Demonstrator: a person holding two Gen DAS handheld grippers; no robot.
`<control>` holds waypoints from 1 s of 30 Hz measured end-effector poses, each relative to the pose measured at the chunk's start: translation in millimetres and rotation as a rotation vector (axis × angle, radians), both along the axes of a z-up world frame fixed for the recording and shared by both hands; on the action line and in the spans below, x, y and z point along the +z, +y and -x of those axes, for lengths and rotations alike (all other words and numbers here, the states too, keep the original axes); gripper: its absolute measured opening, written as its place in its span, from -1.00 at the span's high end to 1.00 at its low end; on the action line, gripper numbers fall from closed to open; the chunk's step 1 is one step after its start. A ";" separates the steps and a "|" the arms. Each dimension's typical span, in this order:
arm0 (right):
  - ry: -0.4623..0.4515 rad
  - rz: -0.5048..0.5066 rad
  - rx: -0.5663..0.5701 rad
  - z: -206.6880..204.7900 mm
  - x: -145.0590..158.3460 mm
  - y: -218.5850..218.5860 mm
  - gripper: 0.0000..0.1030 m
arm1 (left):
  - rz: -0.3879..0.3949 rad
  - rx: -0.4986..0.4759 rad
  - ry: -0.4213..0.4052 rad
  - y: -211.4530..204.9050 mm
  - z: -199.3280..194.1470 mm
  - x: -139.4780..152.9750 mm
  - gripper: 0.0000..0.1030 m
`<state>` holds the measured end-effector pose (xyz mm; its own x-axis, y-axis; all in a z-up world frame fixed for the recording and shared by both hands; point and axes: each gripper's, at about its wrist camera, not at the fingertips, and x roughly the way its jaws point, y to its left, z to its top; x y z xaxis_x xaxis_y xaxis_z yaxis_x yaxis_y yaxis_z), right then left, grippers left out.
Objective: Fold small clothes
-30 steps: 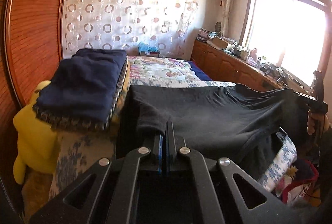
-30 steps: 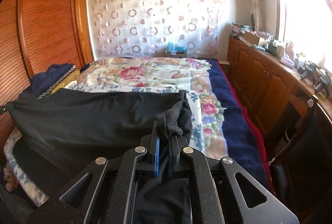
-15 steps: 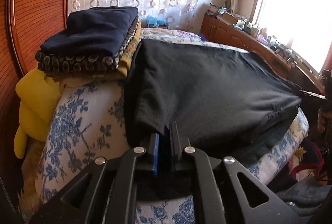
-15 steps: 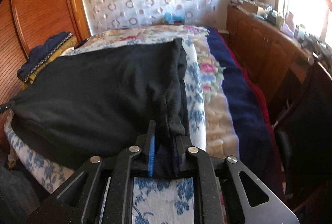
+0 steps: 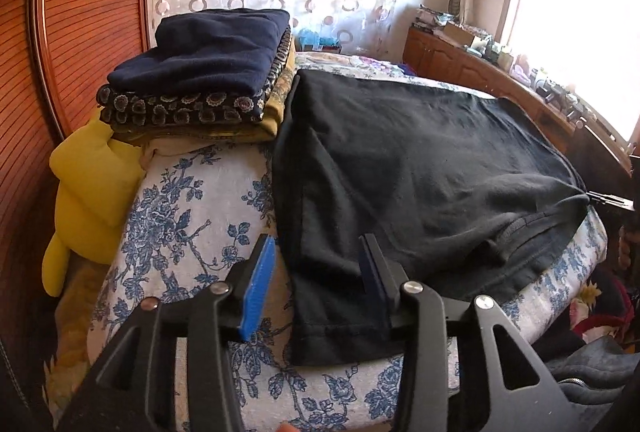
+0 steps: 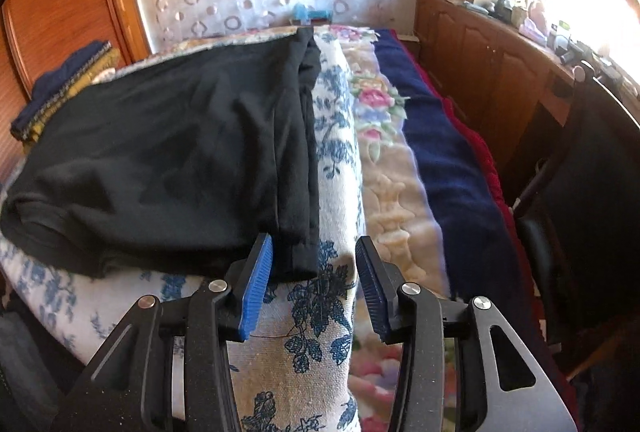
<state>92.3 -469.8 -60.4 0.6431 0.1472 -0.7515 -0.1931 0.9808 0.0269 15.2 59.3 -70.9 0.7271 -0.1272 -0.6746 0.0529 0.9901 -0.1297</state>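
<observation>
- Ahead of the left gripper (image 5: 318, 288), the black garment (image 5: 420, 167) lies spread on the blue-flowered bedcover (image 5: 188, 207); its jaws stand wide apart with nothing between them, and the garment's near corner lies just in front of the right-hand pad.
- Ahead and to the left of the right gripper (image 6: 314, 284), the same black garment (image 6: 168, 167) shows a doubled edge. These jaws too stand wide and hold nothing, with the cloth's corner just beyond the blue pad.
- By my judgement, one fold is laid: an upper layer sits over a lower one, whose hem shows at the near edge.
- Left to do, probably: further folds to make it compact, then a move to the stack of folded clothes (image 5: 208, 71), far left of the left gripper.
- Wrinkles cross the top layer, so smoothing may be needed.
</observation>
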 end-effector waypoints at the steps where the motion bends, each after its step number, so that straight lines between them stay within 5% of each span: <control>1: -0.002 0.006 0.001 0.6 -0.2 1.6 0.23 | -0.004 0.001 0.006 -0.8 -0.9 -1.8 0.16; 3: -0.010 0.017 0.007 3.1 -0.5 2.3 0.37 | -0.003 0.001 0.014 -0.8 -2.4 -4.4 0.16; 5: -0.015 0.032 0.034 5.7 0.0 2.5 0.88 | 0.005 0.000 0.024 -0.5 -4.3 -7.3 0.15; 21: -0.055 0.045 0.013 35.9 24.8 -14.7 0.97 | -0.011 0.023 0.053 3.2 -14.0 -16.6 0.13; 24: -0.077 0.056 0.010 35.9 34.7 -7.7 0.90 | -0.017 0.023 0.058 2.9 -13.8 -18.2 0.13; 28: -0.115 0.060 -0.011 34.0 49.5 2.8 -0.04 | -0.014 0.028 0.061 2.9 -14.1 -20.0 0.12; 30: -0.124 0.038 0.008 30.9 52.1 9.4 -0.04 | -0.014 0.029 0.065 3.1 -14.7 -21.2 0.12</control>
